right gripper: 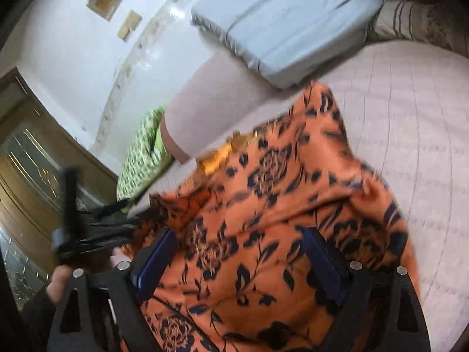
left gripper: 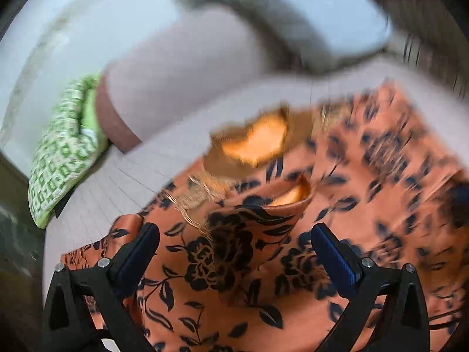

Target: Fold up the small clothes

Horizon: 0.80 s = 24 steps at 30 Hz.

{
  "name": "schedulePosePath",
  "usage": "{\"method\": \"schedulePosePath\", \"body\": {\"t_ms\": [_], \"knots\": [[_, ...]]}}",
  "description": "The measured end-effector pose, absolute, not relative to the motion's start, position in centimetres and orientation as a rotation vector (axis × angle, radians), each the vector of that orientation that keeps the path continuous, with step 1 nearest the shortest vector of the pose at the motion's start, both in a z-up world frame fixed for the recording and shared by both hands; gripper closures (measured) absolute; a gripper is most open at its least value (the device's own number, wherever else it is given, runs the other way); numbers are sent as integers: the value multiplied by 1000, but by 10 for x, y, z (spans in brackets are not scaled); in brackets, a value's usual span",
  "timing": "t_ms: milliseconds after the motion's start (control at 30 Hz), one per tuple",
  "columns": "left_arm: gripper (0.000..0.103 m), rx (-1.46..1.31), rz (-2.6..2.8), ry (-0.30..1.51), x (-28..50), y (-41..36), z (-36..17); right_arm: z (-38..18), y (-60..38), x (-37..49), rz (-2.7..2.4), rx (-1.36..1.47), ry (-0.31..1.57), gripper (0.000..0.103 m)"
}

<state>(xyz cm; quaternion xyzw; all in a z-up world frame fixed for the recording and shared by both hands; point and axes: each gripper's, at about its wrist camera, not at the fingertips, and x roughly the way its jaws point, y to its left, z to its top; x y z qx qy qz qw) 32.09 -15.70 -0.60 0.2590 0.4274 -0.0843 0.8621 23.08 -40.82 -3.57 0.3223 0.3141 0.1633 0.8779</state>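
Orange garment (left gripper: 243,264) w/ dark floral print lies spread on a pale quilted bed (left gripper: 123,182), neckline w/ gold trim (left gripper: 252,143) facing the far end; much of the left-wrist view is motion-blurred. Left gripper (left gripper: 234,258): fingers (left gripper: 137,252) wide apart, cloth showing between them, nothing clamped; contact w/ the fabric cannot be judged. Right gripper (right gripper: 240,261): fingers (right gripper: 322,261) likewise apart above the same garment (right gripper: 263,205), which is rumpled toward its right edge. In the right-wrist view the left gripper (right gripper: 96,226) appears as a blurred black shape at the garment's left edge. Beyond: grey-blue pillow (right gripper: 287,26), green patterned cushion (right gripper: 140,158) beside the bed (right gripper: 410,117), wooden door (right gripper: 32,176), white wall (right gripper: 73,44).
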Motion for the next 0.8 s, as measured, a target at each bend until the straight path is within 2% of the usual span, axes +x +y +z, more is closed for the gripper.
{"method": "schedulePosePath", "body": {"t_ms": [33,67,100,167,233,267,333,400,433,500,533,567,700,800], "knots": [[38,579,-179,941,329,-160,-16,-38,-413,232,343,698,658,13],[92,599,-183,993,334,-160,-24,-41,-419,233,341,727,666,13],[97,565,-182,1035,339,-155,-25,-43,-420,234,344,745,667,13],[98,351,-186,957,331,-131,1,-42,-422,235,348,761,656,13],[97,69,-57,746,308,-80,32,-39,-422,235,344,751,648,13],[96,-53,2,701,300,-56,32,-41,-419,236,343,752,647,13],[93,-263,124,804,299,-15,4,-44,-416,236,339,747,652,13],[93,-313,112,1001,309,-2,-37,-44,-412,235,337,731,656,13],[90,-295,87,1042,308,-2,-49,-44,-410,235,336,721,658,13],[74,-223,72,966,297,-6,-43,-44,-407,234,331,707,656,13],[45,-189,83,988,295,-9,-40,-44,-406,234,328,702,658,13],[29,-185,79,990,289,-12,-40,-44,-404,235,323,691,660,13],[29,-153,56,928,269,-9,-25,-47,-397,236,311,652,675,13],[29,-185,37,868,240,22,-8,-49,-395,238,302,639,682,13]]}}
